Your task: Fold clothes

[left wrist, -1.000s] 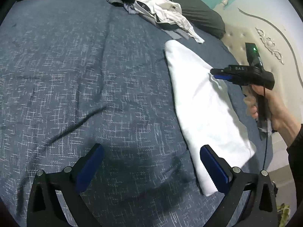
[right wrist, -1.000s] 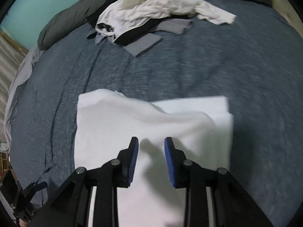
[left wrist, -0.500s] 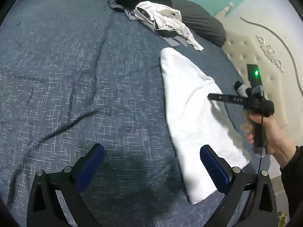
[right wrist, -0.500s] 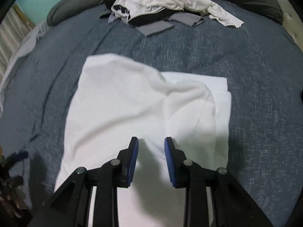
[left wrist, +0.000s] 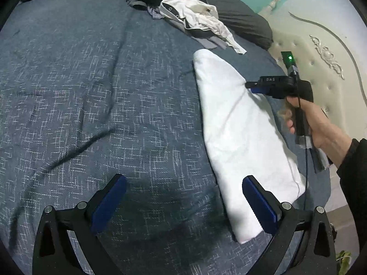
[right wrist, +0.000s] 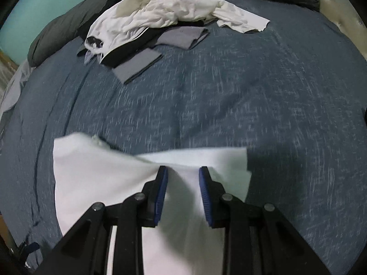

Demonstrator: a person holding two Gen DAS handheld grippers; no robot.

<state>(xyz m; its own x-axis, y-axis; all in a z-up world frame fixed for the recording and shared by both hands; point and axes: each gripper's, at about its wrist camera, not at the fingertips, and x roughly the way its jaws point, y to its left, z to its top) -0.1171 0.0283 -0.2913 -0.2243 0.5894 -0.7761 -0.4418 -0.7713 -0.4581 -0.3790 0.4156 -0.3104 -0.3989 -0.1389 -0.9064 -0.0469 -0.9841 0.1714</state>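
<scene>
Lying along the bed's right-hand side, near the padded headboard (left wrist: 305,52), the white garment (left wrist: 238,123) is a long narrow slab, doubled over on itself, with one layer's edge showing under the other at its far end. Half a second ago the right wrist view looked down on nearly the whole cloth; now only its far edge fills the bottom of that view, and the picture is smeared, so the right gripper (right wrist: 183,171) has dropped low and pushed forward over the top layer. Its fingers (right wrist: 161,188) stand a little apart with white cloth showing between them, not pinching anything I can make out. The left gripper (left wrist: 183,202) hovers over the blue bedspread (left wrist: 91,91) at the garment's near end, fingers spread wide and empty, much as a second ago. My reading is that a lengthwise fold is already in and the right gripper is either smoothing it or reaching for the far edge to bring it back. A crumpled pile of clothes (right wrist: 165,16) waits near the bed's far edge.
</scene>
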